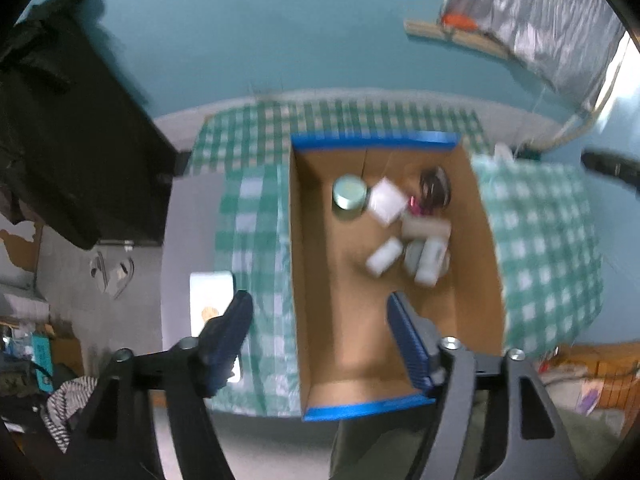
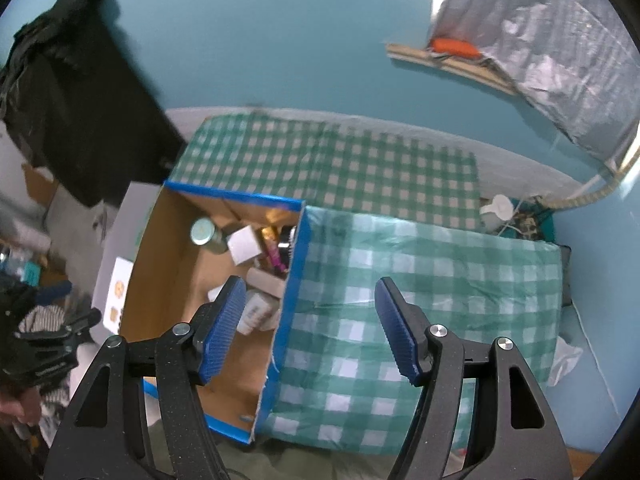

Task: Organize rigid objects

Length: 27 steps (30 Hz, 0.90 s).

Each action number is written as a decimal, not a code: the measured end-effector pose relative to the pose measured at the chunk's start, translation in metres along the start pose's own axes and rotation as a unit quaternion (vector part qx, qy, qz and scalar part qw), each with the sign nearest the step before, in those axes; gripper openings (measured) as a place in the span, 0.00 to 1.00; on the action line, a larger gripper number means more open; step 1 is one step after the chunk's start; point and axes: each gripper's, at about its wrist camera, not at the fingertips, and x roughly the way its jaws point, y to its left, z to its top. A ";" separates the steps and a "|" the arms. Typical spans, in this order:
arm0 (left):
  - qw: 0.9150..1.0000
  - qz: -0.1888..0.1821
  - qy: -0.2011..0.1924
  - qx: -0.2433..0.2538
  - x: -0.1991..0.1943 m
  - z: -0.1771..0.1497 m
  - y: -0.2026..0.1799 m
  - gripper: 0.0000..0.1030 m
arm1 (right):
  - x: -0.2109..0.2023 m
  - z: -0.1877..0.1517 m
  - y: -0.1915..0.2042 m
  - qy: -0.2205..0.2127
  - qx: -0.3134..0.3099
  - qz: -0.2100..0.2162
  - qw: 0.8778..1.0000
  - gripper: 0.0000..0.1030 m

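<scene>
A cardboard box with blue-taped rims sits on a green checked cloth. Inside lie a round teal-lidded tin, a white square box, white bottles, a dark round item and a pink item. My left gripper is open and empty above the box's near left wall. My right gripper is open and empty above the box's right wall; the tin and white box show there too.
A black bag hangs at the left by the teal wall. A white card lies left of the box. A wooden shelf with an orange thing and silver sheeting are upper right. Cables and a white object lie at the far right.
</scene>
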 end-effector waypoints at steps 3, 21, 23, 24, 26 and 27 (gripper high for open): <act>0.999 0.003 -0.040 -0.012 -0.017 0.006 -0.002 0.82 | -0.016 -0.003 -0.005 -0.019 0.006 -0.011 1.000 0.66; 0.983 0.003 -0.181 -0.033 -0.096 0.019 -0.006 0.91 | -0.086 -0.021 -0.013 -0.148 0.024 -0.053 0.987 0.69; 0.982 0.004 -0.188 -0.029 -0.098 0.016 -0.007 0.93 | -0.088 -0.021 -0.012 -0.151 0.022 -0.054 0.987 0.69; 0.982 0.007 -0.189 -0.026 -0.097 0.016 -0.008 0.93 | -0.090 -0.022 -0.011 -0.153 0.022 -0.056 0.986 0.69; 0.981 0.010 -0.192 -0.023 -0.098 0.015 -0.010 0.93 | -0.091 -0.022 -0.010 -0.155 0.022 -0.056 0.986 0.69; 0.981 0.010 -0.195 -0.021 -0.100 0.014 -0.011 0.93 | -0.091 -0.021 -0.010 -0.155 0.022 -0.055 0.986 0.69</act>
